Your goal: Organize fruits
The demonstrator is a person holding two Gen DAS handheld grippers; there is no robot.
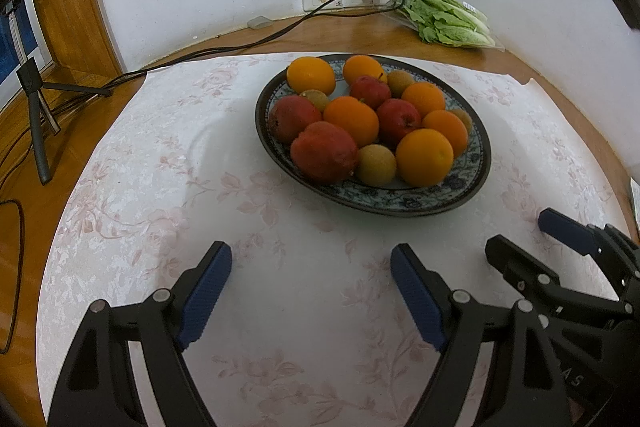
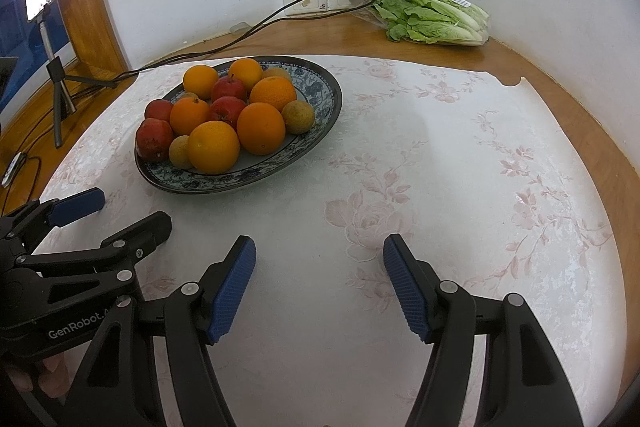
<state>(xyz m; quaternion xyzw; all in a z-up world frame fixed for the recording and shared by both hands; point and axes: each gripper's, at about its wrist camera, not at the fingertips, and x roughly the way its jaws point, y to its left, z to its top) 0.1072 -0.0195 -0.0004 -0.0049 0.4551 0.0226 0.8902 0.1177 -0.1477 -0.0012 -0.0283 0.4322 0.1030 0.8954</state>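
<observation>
Left gripper point(image 1: 311, 287) jaws wide apart, holding nothing, low in frame above cloth, right gripper point(image 2: 319, 279) likewise spread and empty, fruit plate point(image 1: 464, 201) upper centre on table point(image 1: 360, 35).

Fruit-filled plate point(image 2: 324, 83) on floral cloth point(image 2: 440, 167), right hand-held gripper point(image 2: 319, 267) spread wide

plate point(image 1: 476, 187): glossy ceramic | tablecloth point(image 1: 160, 147): matt embossed | table point(image 2: 580, 107): glossy wood
</observation>
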